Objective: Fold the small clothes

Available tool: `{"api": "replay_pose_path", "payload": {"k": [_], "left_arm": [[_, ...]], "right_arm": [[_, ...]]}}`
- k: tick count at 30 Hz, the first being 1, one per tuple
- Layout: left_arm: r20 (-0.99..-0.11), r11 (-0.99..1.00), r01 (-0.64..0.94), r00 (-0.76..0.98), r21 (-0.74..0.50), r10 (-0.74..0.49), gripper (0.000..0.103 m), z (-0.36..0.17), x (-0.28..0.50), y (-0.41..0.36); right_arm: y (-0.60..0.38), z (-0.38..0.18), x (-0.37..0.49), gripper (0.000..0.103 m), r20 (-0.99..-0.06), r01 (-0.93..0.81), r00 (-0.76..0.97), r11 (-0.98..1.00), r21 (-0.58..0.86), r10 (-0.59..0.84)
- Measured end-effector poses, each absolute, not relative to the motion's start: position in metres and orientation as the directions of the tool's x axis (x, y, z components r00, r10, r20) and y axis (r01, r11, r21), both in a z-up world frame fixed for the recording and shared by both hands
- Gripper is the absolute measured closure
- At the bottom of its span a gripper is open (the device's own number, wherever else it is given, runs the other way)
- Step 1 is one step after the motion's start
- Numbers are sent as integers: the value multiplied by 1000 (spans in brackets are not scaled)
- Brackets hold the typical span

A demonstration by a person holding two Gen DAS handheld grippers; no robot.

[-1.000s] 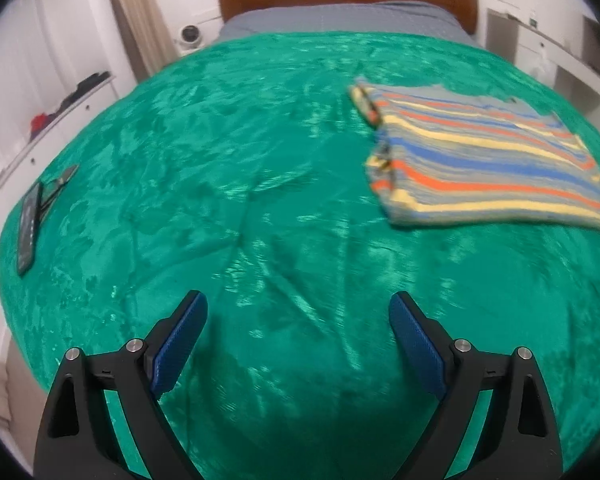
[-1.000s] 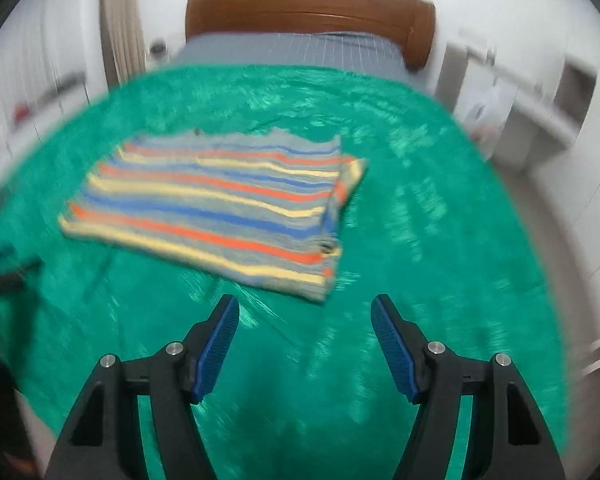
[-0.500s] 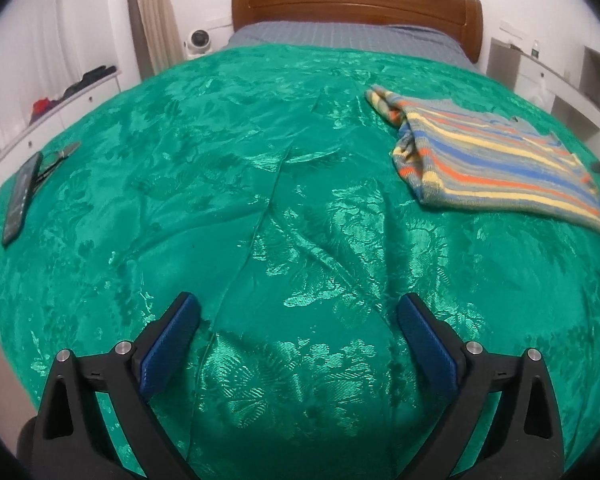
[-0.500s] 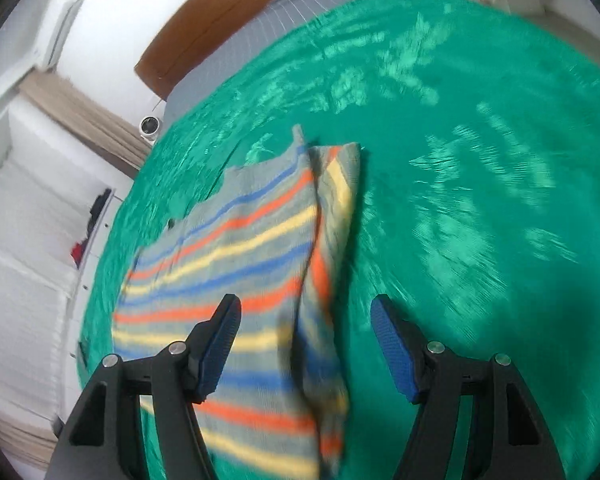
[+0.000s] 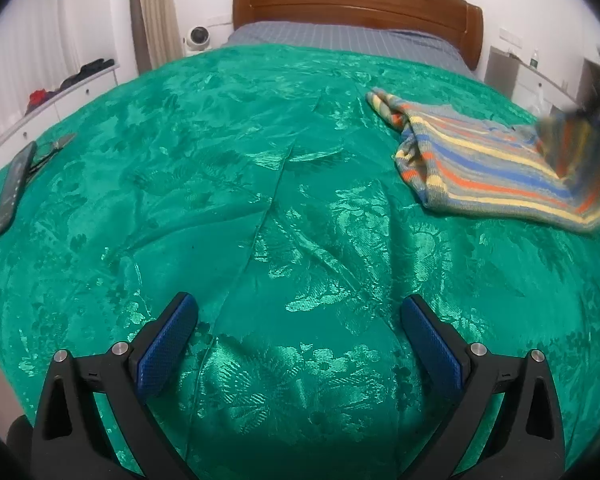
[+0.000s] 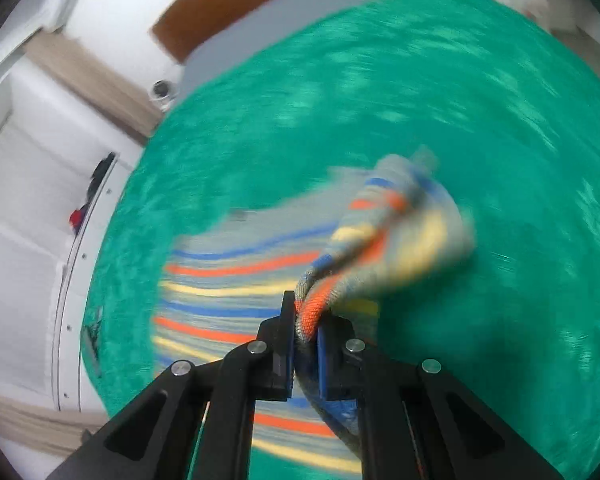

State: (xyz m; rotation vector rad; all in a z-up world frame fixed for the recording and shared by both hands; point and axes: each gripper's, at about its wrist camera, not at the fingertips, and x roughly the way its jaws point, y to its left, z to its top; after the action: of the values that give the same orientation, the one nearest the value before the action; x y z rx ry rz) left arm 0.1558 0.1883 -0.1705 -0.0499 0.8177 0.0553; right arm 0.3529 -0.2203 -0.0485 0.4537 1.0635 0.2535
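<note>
Right claw [image 6: 305,334] is clamped on a bunched edge of the striped garment [image 6: 236,280], lifting it off the green bedspread [image 6: 460,120]. Left claw [image 5: 298,324] hovers wide open, nothing between its jaws, well apart from the garment. Only the left view shows a remote [image 5: 12,188] near the bedspread's edge and the headboard [image 5: 356,0] clearly; the right view is blurred.
</note>
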Motion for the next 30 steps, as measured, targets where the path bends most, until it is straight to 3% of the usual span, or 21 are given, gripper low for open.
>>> {"api": "replay_pose_path", "payload": {"k": [4, 10, 11, 12, 13, 15, 18, 20, 22, 25, 30], "left_arm": [[-731, 997, -66, 682, -50, 9, 1, -170, 155, 193], [-731, 997, -53, 682, -57, -6, 1, -169, 153, 195], [-732, 997, -51, 681, -54, -5, 1, -170, 153, 195], [-733, 997, -49, 681, -52, -5, 1, -170, 153, 195], [-731, 997, -48, 682, -55, -7, 1, -170, 153, 195], [-734, 997, -48, 679, -61, -12, 1, -169, 153, 196], [-737, 996, -57, 676, -72, -14, 1, -169, 155, 198], [-737, 995, -63, 675, -81, -17, 1, -170, 158, 200], [-737, 994, -65, 676, -86, -20, 1, -169, 158, 200], [-737, 994, -66, 676, -87, -19, 1, -169, 158, 200], [-735, 995, -68, 678, -79, -12, 1, -169, 155, 198]], "right_arm": [[-123, -47, 370, 94, -804, -48, 431, 900, 434, 411], [-19, -98, 383, 93, -848, -78, 409, 939, 334, 336], [-6, -105, 384, 82, -848, -111, 398, 936, 335, 351], [4, -113, 385, 57, -846, -151, 343, 912, 380, 409], [6, -115, 386, 45, -821, -172, 282, 868, 465, 496], [3, -105, 380, 40, -722, -204, 222, 755, 623, 656], [-17, -65, 367, 32, -642, -293, 242, 685, 666, 728], [-41, -39, 356, 21, -645, -340, 312, 715, 611, 698], [-57, -26, 343, 14, -734, -373, 398, 828, 419, 551], [-48, -46, 312, 14, -820, -491, 372, 842, 224, 435], [-11, -83, 258, 23, -835, -659, 369, 749, 74, 408]]}}
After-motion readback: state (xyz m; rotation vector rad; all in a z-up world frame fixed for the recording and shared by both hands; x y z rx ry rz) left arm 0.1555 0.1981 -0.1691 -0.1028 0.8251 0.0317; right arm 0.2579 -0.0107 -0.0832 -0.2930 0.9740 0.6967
